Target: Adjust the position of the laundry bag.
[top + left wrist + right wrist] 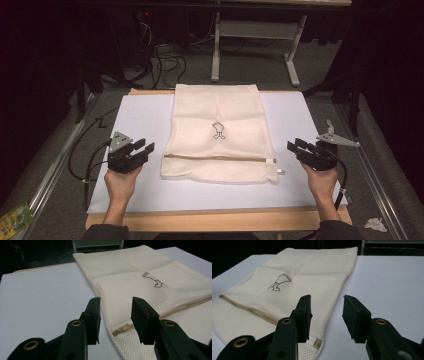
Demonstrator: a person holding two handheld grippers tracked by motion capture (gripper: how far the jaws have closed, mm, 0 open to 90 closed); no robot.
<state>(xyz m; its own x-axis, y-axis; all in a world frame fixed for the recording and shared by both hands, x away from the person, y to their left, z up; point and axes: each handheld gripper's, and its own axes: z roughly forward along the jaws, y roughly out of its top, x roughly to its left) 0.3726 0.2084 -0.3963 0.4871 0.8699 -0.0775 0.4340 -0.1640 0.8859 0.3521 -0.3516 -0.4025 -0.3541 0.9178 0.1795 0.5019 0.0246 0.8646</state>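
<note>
A cream mesh laundry bag is laid flat on a white sheet that covers the wooden table. The bag is a long rectangle of fine netted fabric, soft and slightly rumpled, with a small dark outline drawing near its middle. A beige zipper is run across the bag's width near its near end, and its metal pull is seen just past the bag's right near corner. The bag's long axis is set from the person's side toward the far edge of the table, where the far end reaches the sheet's edge.

The left gripper is held just left of the bag's near left corner, level with the zipper and clear of the fabric, with its black jaws turned toward the bag. Its jaws are parted, with nothing between them. In the left gripper view the zipper's end is seen beyond the gap between the jaws.

The right gripper is held just right of the bag's near right corner, likewise turned inward. Its jaws are also parted and nothing is gripped. Both hands are wrapped around the gripper bodies, with forearms brought in from the table's near edge.
</note>
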